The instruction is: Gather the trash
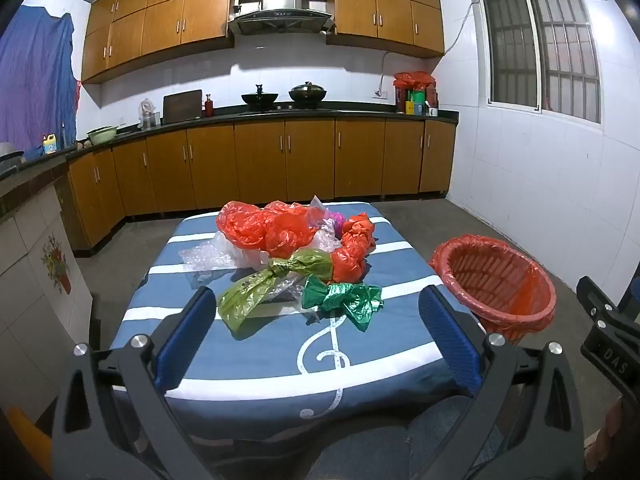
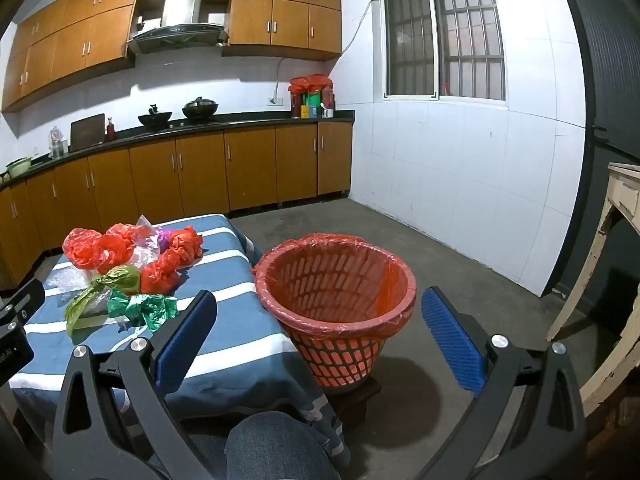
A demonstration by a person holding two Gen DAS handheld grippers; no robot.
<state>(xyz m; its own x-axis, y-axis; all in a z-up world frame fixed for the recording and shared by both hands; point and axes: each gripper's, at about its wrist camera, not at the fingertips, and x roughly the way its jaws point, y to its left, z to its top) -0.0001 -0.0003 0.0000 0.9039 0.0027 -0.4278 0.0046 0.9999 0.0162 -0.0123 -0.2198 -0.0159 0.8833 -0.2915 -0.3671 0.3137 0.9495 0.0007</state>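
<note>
Nothing collected yet: the left gripper (image 1: 316, 320) and right gripper (image 2: 318, 328) are both hanging wide open, empty. Knotted plastic bags (image 1: 296, 256) are lying on the striped tablecloth (image 1: 256, 360); the lined wastebasket (image 2: 336, 280) is waiting just beside it. Next, likely closing on the green bag (image 1: 344, 300).

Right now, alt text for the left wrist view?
Open left claw hovers over a blue striped tablecloth holding knotted plastic bags: dark green bag, olive bag, red bags. A red-lined basket stands to the right.
</note>
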